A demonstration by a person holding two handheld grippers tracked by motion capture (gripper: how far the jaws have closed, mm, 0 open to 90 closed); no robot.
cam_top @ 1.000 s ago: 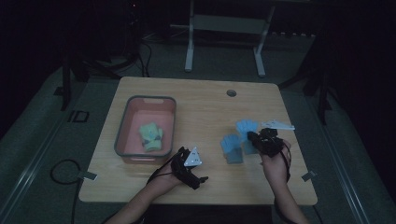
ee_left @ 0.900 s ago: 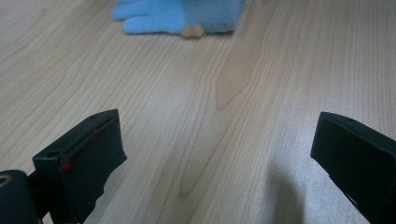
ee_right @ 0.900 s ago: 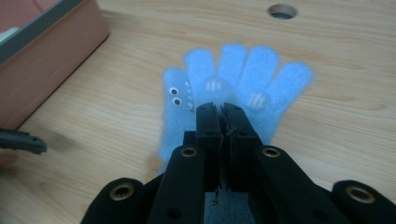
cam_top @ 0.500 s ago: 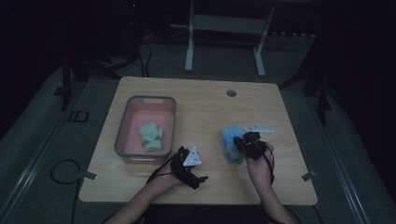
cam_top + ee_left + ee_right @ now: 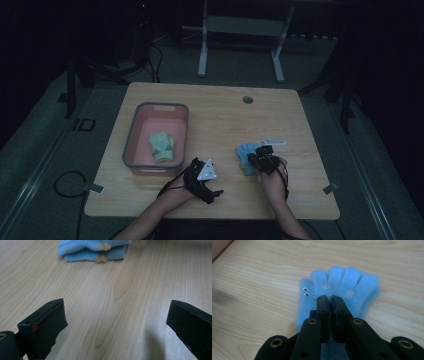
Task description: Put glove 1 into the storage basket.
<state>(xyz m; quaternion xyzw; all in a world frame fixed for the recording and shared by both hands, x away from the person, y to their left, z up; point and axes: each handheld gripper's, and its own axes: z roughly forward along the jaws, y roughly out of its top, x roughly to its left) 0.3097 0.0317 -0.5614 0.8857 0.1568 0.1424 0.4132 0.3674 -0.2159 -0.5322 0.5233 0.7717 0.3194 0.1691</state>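
Observation:
A pair of blue gloves point(image 5: 243, 154) lies stacked on the wooden table point(image 5: 215, 120), right of centre. In the right gripper view their fingers point(image 5: 347, 282) point away, and one has small eyes printed on it. My right gripper point(image 5: 260, 161) sits on the gloves, its jaws point(image 5: 330, 298) shut on the blue fabric near the cuff end. My left gripper point(image 5: 209, 186) rests near the table's front edge, left of the gloves. Its jaws point(image 5: 116, 305) are wide open over bare wood with nothing between them. The stacked gloves point(image 5: 92, 251) lie ahead of it.
A pink bin with a grey rim point(image 5: 131, 135) stands at the table's left and holds a folded green and yellow pair of gloves point(image 5: 161, 146). A round cable hole point(image 5: 247, 99) is near the far edge. Cables trail from both grippers.
My right gripper has moved left and toward the front edge with blue glove fabric. The blue gloves, spread apart before, now lie together in one stack. The left gripper has stayed put.

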